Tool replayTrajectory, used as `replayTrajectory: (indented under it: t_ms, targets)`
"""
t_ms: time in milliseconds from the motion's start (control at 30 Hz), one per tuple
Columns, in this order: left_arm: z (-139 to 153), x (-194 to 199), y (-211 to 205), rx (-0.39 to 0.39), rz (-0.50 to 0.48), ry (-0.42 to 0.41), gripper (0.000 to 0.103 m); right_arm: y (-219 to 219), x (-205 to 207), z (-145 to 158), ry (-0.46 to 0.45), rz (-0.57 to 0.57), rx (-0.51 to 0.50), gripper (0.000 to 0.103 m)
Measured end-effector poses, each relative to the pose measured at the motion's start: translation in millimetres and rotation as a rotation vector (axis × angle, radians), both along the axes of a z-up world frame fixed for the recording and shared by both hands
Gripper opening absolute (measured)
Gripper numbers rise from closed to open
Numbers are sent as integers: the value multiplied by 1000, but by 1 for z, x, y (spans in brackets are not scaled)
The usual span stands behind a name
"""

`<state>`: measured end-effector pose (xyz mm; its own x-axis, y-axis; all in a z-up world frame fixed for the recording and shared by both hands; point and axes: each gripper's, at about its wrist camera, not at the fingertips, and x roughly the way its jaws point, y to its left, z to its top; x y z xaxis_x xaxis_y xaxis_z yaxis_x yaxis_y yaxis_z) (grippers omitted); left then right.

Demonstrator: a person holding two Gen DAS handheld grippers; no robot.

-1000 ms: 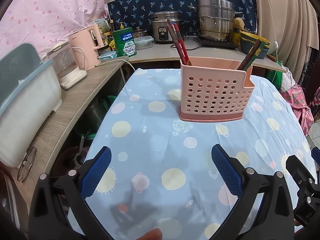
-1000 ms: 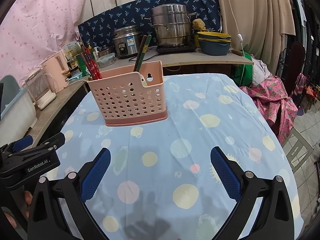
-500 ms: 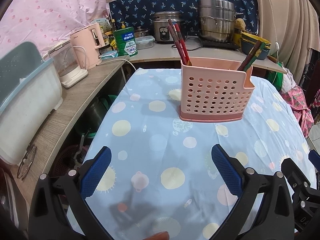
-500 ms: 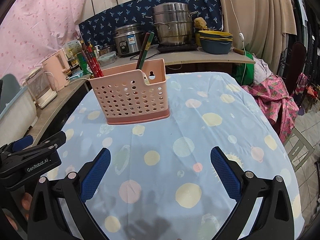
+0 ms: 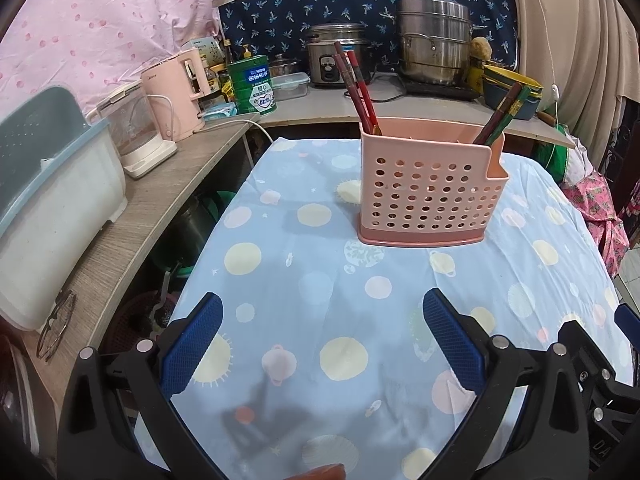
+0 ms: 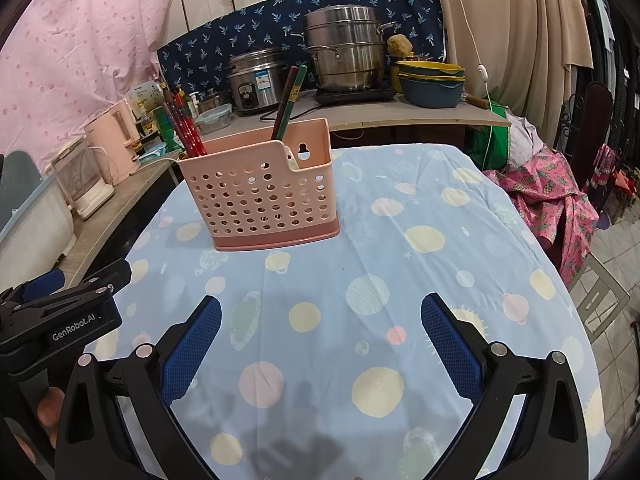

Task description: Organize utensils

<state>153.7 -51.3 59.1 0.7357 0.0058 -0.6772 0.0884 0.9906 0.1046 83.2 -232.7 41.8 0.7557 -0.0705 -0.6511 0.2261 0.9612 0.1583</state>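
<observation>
A light blue tablecloth (image 5: 304, 280) printed with pale yellow and pink circles covers the table and fills the near ground in both wrist views. Low over its near edge, the left gripper (image 5: 322, 308) has its two blue-padded black fingers spread wide with only cloth between them, holding nothing. The right gripper (image 6: 320, 312) hovers beside it, equally wide open and empty over the cloth; the left gripper's black body shows at the lower left of the right wrist view. Farther along, near the middle of the table, stands a pink perforated plastic utensil caddy (image 5: 430, 190), upright on the cloth and well apart from both grippers. Red chopsticks (image 5: 360, 92) lean out of its left end, and dark brown and green chopsticks (image 5: 500, 118) lean out of its right end. Along the left runs a wooden counter (image 5: 132, 216) carrying a white and grey-blue plastic bin (image 5: 52, 196) and a pink electric kettle (image 5: 180, 92). At the far side, a steel rice cooker (image 5: 334, 58) and a stacked steel steamer pot (image 5: 434, 40) stand before a navy patterned cloth (image 5: 320, 4).
</observation>
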Motion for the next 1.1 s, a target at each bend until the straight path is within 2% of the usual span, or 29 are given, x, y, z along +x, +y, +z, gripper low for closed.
replayTrajectory:
  t_ms: [1100]
  targets:
    - [-1, 1, 1, 16, 12, 1, 96, 0, 1, -2, 5, -3, 3, 97]
